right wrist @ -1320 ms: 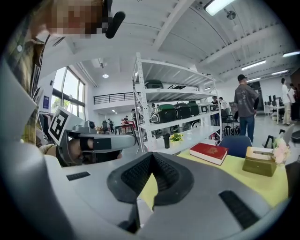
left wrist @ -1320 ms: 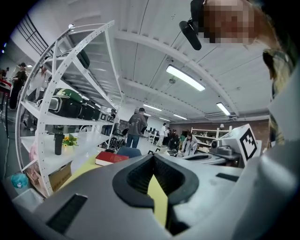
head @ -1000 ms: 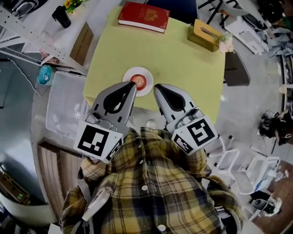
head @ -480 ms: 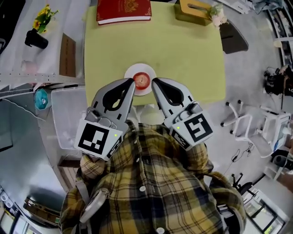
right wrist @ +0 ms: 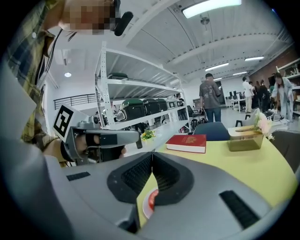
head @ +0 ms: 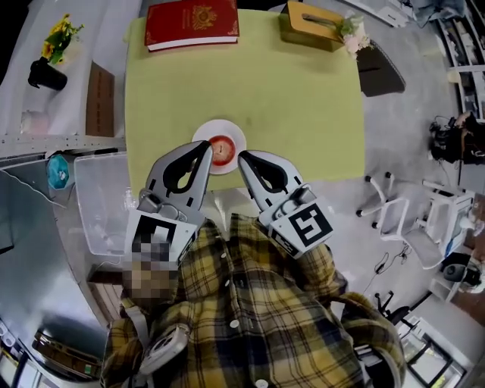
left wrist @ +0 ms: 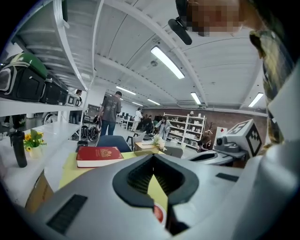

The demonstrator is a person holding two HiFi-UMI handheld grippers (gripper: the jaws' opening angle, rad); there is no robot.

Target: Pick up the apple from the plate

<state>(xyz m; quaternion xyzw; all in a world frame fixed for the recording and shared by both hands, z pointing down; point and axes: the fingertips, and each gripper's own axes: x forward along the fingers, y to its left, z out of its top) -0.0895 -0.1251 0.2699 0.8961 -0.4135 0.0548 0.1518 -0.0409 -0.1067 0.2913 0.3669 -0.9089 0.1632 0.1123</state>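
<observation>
A red apple (head: 221,147) sits on a small white plate (head: 232,135) near the front edge of the yellow table (head: 295,98). My left gripper (head: 206,145) hovers at the plate's left rim and my right gripper (head: 242,157) just off its front right. Both are shut with nothing between the jaws. In the left gripper view the shut tips (left wrist: 153,157) meet above a sliver of the apple (left wrist: 158,214). The right gripper view shows its shut tips (right wrist: 152,154), with the apple (right wrist: 151,199) and plate (right wrist: 143,209) below them.
A red book (head: 192,23) and a tan tissue box (head: 311,23) lie at the table's far edge. A clear plastic bin (head: 102,201) stands on the floor at the left. A dark vase with yellow flowers (head: 47,67) stands on the left shelf. People stand far off.
Both grippers have sunk toward the table's front edge and now flank the plate. They stayed shut. The head camera has shifted too.
</observation>
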